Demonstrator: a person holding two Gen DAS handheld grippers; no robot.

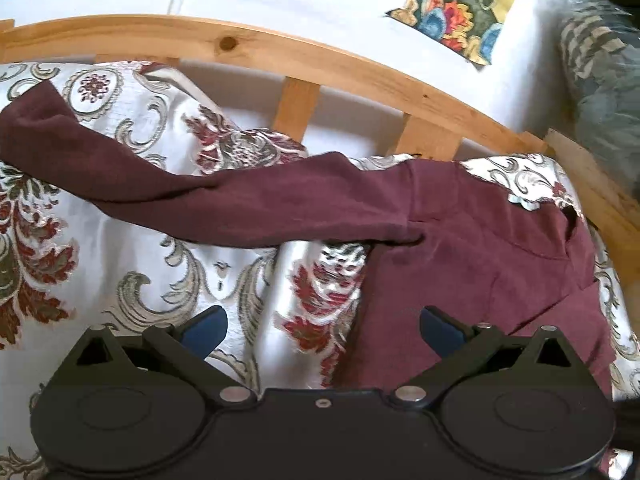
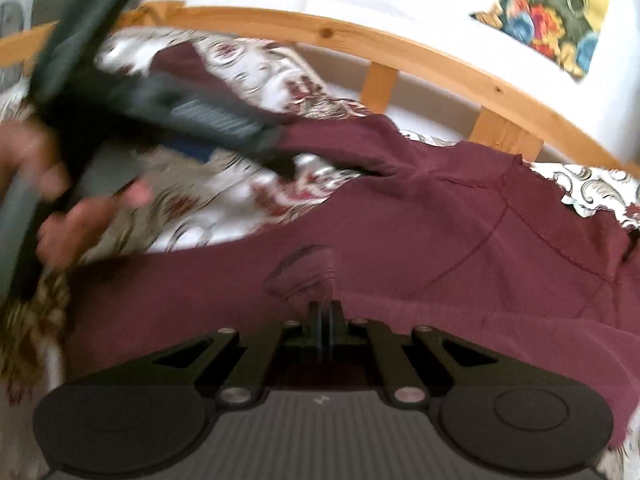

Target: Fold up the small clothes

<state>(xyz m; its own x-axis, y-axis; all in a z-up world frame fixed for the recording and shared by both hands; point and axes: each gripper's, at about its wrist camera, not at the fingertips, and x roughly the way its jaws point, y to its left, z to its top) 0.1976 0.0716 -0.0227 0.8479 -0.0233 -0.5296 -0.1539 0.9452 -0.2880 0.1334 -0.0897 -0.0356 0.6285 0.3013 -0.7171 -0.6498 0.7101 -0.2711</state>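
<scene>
A dark maroon long-sleeved knit garment lies spread on a white bedspread patterned with red and grey-green floral scrolls, its body toward the right side of the bed and one long sleeve stretched out leftward across the covers. Behind it runs a curved pale pine headboard rail with upright slats, and on the white wall above hangs a bright multicoloured floral picture. The left gripper hovers over the bedspread at the garment's edge with its blue-padded fingers spread wide apart and nothing between them. In the right wrist view that same tool appears as a blurred black body held in a person's hand, reaching across toward the sleeve. The right gripper has its jaws brought tight together directly over the maroon fabric, where a small puckered ridge of cloth rises just ahead of the tips; the fingers seem to be pinching that fold, though motion blur makes the contact hard to confirm.
</scene>
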